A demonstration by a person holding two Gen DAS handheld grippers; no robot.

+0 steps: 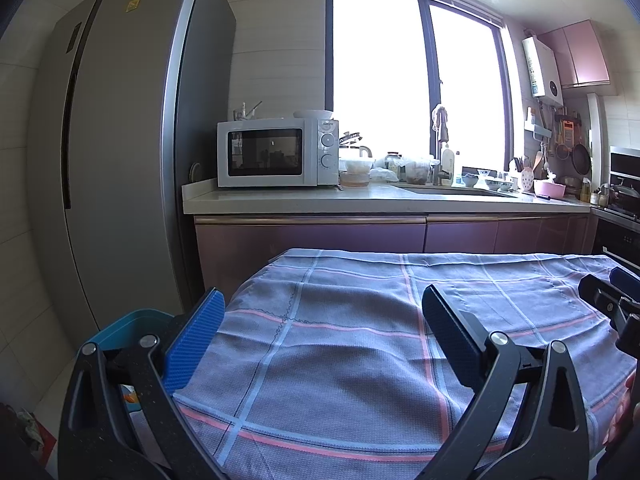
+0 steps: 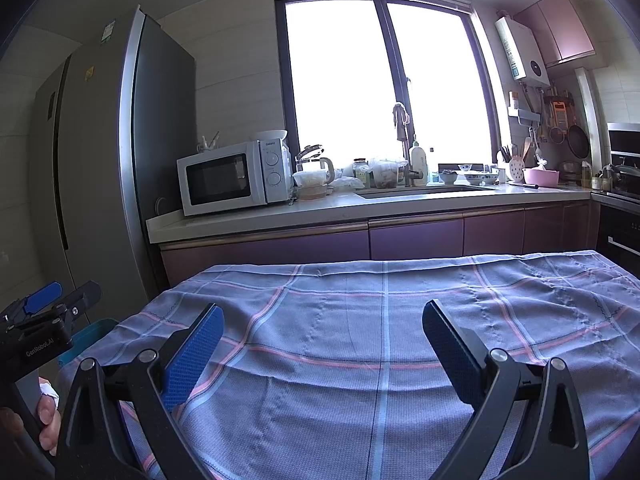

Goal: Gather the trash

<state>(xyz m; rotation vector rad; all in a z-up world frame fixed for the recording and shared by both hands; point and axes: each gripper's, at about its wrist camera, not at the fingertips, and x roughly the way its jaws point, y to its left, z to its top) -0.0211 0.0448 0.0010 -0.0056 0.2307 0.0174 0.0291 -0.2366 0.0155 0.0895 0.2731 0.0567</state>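
Grippers, left (image 1: 320, 332) and right (image 2: 322, 344), hover side by side above the cloth (image 1: 360, 340) on the desk, both spread wide and holding nothing, with a teal bin (image 1: 128, 326) just left of the desk.

Bare checked cloth (image 2: 384, 360) ahead gives open passage (teal bin (image 1: 132, 326) flanks its left edge)

Both views low over tablecloth (image 1: 340, 360), windowward.
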